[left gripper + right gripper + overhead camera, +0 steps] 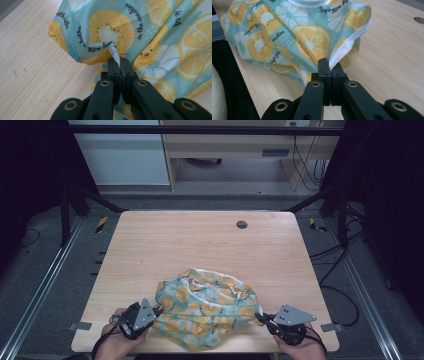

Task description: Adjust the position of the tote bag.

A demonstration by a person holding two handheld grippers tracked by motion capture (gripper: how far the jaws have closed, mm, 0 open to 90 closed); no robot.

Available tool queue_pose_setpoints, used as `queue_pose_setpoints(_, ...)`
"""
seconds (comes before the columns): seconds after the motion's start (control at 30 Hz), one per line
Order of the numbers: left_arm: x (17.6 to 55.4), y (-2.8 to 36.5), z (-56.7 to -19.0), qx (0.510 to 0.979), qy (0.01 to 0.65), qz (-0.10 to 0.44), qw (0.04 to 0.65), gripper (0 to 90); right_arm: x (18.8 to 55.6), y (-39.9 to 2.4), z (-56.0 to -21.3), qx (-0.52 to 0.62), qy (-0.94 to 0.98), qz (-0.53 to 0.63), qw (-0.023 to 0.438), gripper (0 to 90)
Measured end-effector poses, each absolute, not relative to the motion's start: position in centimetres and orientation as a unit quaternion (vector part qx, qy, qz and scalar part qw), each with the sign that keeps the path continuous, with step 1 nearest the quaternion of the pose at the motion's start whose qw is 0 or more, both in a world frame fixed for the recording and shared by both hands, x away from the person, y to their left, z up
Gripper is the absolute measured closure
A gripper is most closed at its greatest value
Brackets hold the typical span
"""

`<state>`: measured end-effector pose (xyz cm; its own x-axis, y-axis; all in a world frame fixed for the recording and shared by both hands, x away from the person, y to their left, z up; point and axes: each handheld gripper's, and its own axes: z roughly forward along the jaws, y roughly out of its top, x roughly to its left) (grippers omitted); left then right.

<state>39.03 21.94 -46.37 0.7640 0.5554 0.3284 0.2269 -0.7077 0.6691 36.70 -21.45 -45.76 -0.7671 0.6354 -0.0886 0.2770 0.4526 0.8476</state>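
Cloth (207,307) printed with yellow lemon and kiwi slices on pale turquoise sits bunched in a puffed heap at the 6 o'clock edge of the wooden surface (200,245), pinched from both sides. At 7 o'clock the left gripper (156,310) is clamped tight on a small twisted peak of the fabric; at 5 o'clock the right gripper (261,316) is clenched on a white-lined hem. Each is held in a hand at the near edge: left hand (114,340), right hand (300,347).

Whether the heap holds anything inside cannot be told; the right gripper view shows a clear, rounded rim (308,3) on top of the cloth (287,37), cut off by the frame.

Black script lettering curving around the fruit slices reads clearly in the left gripper view, where the cloth (140,32) fills the upper right and bare wood lies at 9 o'clock. From above, the print reads as orange-yellow blotches, and a round dark grommet (242,224) sits in the surface at 1 o'clock, well apart from the cloth.
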Motion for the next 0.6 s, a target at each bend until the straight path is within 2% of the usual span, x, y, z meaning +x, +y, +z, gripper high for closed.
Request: queue_pose_setpoints(0.6,41.0,20.0,-47.7,0.896,0.225,0.253,0.289,88.9,38.6,-20.5,-46.8,0.295,0.838,0.42,0.185,89.2)
